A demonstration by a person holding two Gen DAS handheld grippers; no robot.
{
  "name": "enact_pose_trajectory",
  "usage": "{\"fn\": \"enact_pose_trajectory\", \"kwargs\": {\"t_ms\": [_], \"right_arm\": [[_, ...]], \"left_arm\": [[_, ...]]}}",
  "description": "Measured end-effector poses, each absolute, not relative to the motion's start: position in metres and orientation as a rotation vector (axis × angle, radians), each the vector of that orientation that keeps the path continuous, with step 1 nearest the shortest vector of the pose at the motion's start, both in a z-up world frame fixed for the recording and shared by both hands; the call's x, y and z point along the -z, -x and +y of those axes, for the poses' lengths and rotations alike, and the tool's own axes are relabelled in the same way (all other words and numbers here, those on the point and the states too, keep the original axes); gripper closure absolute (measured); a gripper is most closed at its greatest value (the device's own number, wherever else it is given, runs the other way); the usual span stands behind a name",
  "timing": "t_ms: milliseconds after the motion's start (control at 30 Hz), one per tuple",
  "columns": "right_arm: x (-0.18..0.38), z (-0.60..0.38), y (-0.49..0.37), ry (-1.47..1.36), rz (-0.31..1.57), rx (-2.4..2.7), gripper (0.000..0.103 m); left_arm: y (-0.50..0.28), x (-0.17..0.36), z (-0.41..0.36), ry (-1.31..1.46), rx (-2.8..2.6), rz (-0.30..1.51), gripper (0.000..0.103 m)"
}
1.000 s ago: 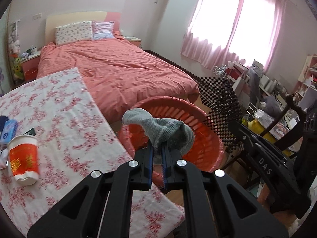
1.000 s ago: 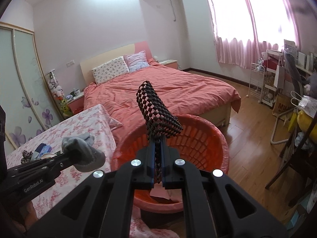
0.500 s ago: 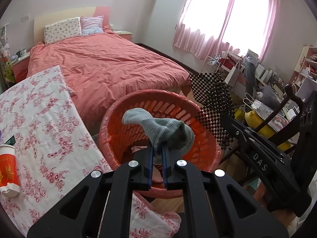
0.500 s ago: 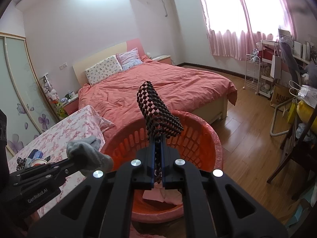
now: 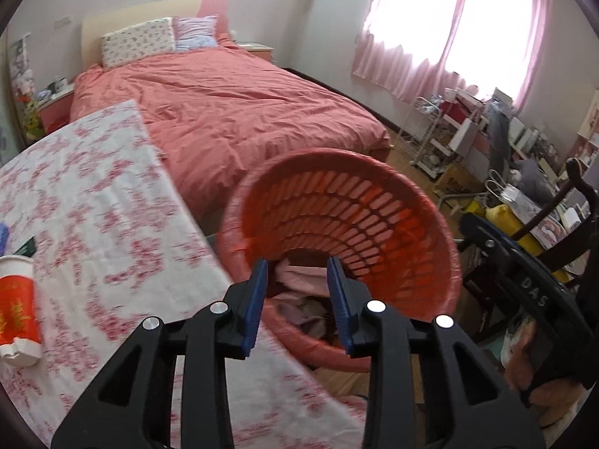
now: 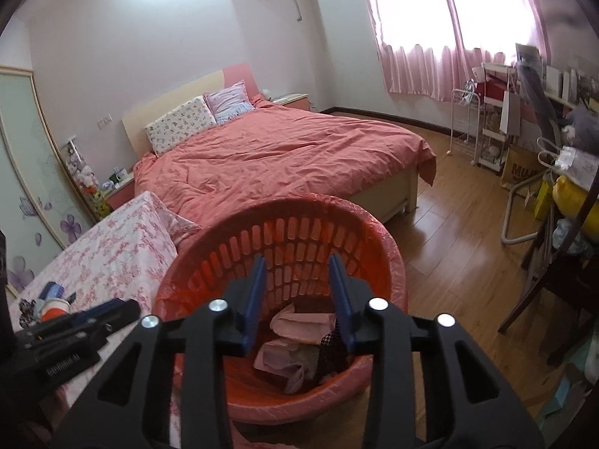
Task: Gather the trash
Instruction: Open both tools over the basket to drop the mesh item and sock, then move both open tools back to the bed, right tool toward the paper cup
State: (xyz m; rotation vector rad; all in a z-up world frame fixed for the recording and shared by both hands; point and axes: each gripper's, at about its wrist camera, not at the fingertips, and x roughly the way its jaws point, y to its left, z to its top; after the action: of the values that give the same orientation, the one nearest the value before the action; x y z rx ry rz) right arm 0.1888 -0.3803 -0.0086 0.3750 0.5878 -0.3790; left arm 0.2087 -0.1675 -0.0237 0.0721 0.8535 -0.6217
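Both grippers hang with jaws spread wide and nothing between them: my left gripper and my right gripper each frame the mouth of the red basket, which stands on the floor against the corner of the floral-clothed table. Inside the basket I can make out pink cloth and a black checked piece; a greyish lump sits among them, though the jaws cover too much for me to name it.

As I judge it, this drop is finished and the step in hand is to go for the next piece. The likeliest candidate is the red paper cup lying on its side at the table's near left, well apart from my left gripper and off to its left. To do it well I would lift clear of the basket rim first, swing left over the cloth, and come down with the fingers straddling the cup's body across its width, closing gently so the thin wall does not crush and squirt out.
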Motion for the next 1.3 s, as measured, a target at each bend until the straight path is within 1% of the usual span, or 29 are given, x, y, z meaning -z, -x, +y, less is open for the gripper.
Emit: {"fn": "enact_pose_trajectory", "kwargs": {"t_ms": [100, 333, 533, 800, 933, 967, 1000, 1300], "right_arm": [[0.005, -0.369, -0.191, -0.349, 0.590, 0.372, 0.062], [-0.004, -0.333, -0.202, -0.302, 0.604, 0.307, 0.060], [-0.012, -0.282, -0.218, -0.250, 0.620, 0.222, 0.057], [-0.015, -0.194, -0.244, -0.175, 0.653, 0.068, 0.051], [-0.015, -0.153, -0.252, -0.150, 0.669, -0.005, 0.046], [-0.014, -0.143, -0.254, -0.143, 0.673, -0.023, 0.046], [-0.014, -0.133, -0.256, -0.137, 0.678, -0.039, 0.045], [-0.004, -0.062, -0.278, -0.124, 0.736, -0.139, 0.034]], "left_arm": [[-0.211, 0.020, -0.148, -0.070, 0.577, 0.845, 0.068], [-0.210, 0.014, -0.093, -0.047, 0.471, 0.826, 0.067], [-0.209, 0.006, -0.044, -0.026, 0.388, 0.800, 0.067], [-0.204, 0.004, 0.041, 0.022, 0.239, 0.782, 0.067], [-0.201, 0.005, 0.081, 0.044, 0.165, 0.776, 0.066], [-0.200, 0.006, 0.095, 0.055, 0.140, 0.774, 0.063], [-0.199, 0.006, 0.102, 0.060, 0.124, 0.772, 0.062], [-0.193, 0.014, 0.175, 0.111, 0.004, 0.772, 0.062]]}}
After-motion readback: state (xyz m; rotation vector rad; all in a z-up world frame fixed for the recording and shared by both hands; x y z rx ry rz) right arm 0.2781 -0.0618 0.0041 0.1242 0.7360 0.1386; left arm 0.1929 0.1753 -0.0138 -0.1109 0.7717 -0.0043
